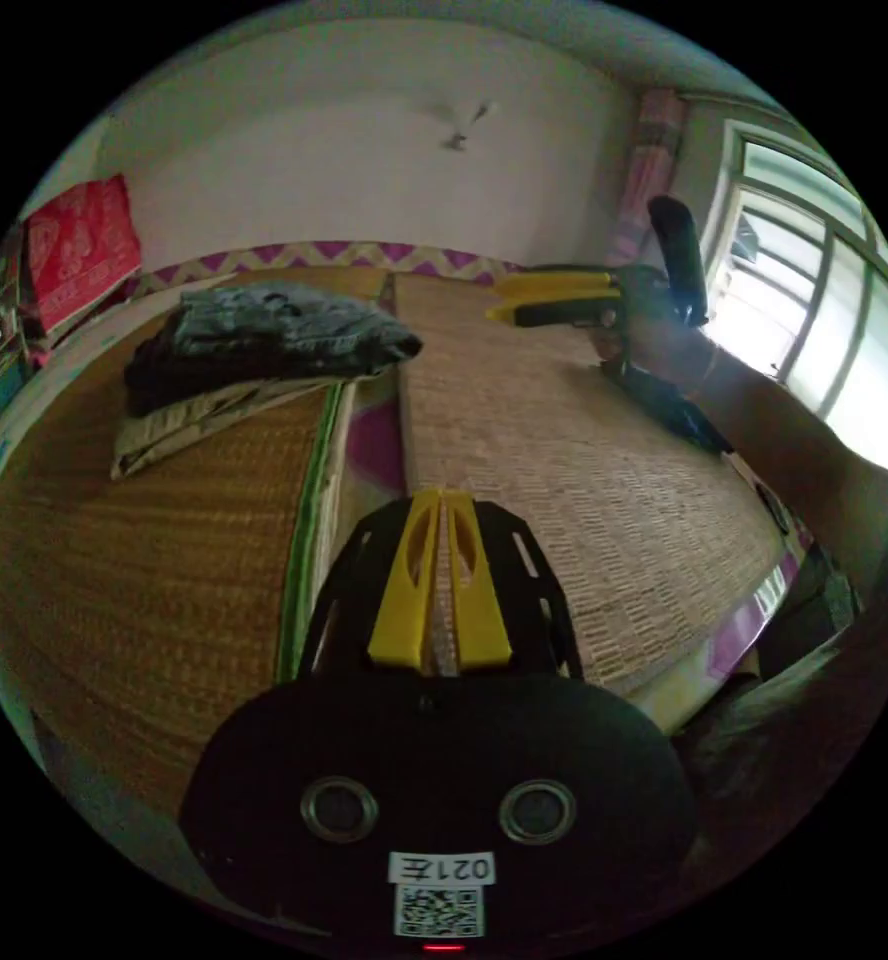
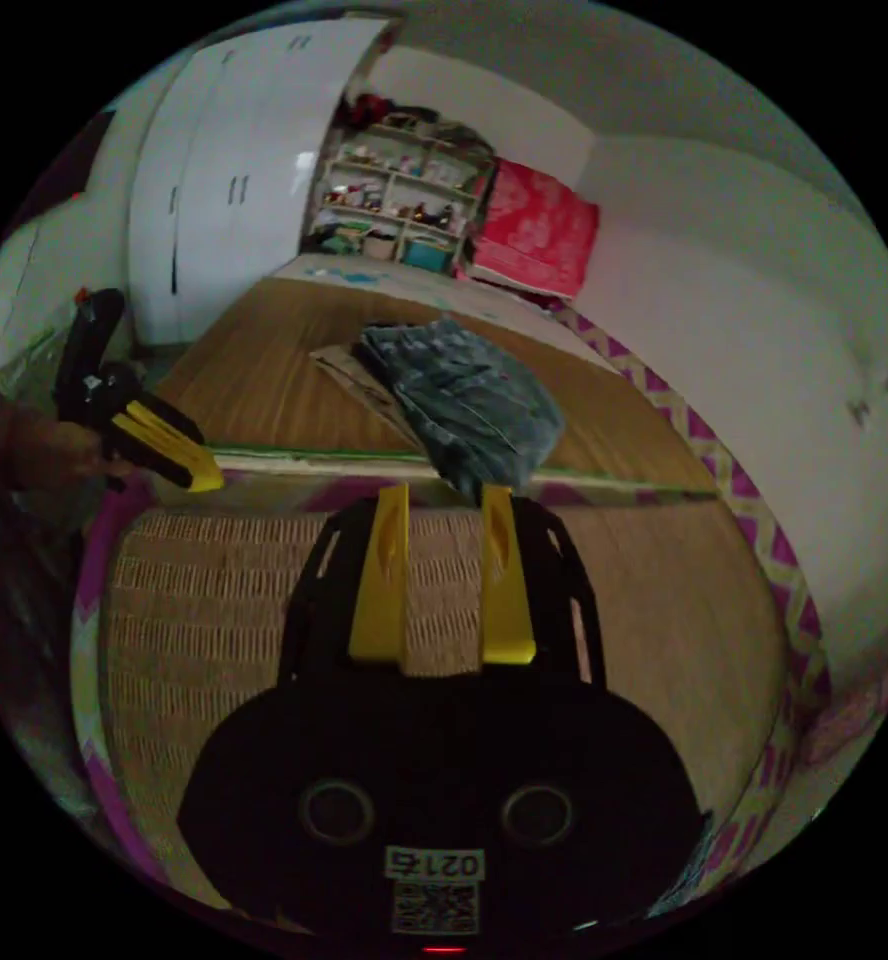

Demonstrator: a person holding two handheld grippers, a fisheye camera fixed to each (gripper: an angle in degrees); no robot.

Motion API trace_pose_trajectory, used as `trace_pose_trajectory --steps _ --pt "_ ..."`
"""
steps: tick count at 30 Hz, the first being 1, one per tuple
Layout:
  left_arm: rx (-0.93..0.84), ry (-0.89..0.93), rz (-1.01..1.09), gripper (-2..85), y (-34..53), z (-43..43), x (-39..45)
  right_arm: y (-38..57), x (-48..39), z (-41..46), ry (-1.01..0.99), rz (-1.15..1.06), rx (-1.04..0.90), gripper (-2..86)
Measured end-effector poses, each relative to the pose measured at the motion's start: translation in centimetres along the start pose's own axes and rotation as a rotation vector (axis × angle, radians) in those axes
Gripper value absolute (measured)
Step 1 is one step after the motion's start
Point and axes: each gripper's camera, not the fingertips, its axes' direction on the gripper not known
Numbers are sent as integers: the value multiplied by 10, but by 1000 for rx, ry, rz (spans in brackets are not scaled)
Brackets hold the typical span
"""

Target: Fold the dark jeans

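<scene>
Woven bed mats (image 1: 584,460) lie bare — approach the far folded dark jeans (image 1: 274,335): left gripper (image 1: 442,500) pressed together, right gripper (image 2: 444,500) spread.

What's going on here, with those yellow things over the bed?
A person is holding two tongs above woven mats. The left tongs are closed and empty; the right tongs are open and empty. The dark jeans lie folded on a small pile on the far mat, touched by neither.
</scene>
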Motion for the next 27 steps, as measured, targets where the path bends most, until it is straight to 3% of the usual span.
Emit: trace_pose_trajectory --steps 7,12,15,22,27 --pt "17 -13 -44 -9 42 -15 -4 -113 -118 171 55 -301 -82 138" --pt "30 -27 -24 -9 59 -37 0 -134 -171 258 184 -421 -159 119" --pt "23 -63 -1 -9 68 -48 6 -133 -179 288 280 -340 -149 75" --pt "31 -115 49 -10 90 -76 19 -132 -138 283 62 170 9 50" --pt "40 -126 48 -9 103 -94 21 -132 -175 310 125 19 -58 51"
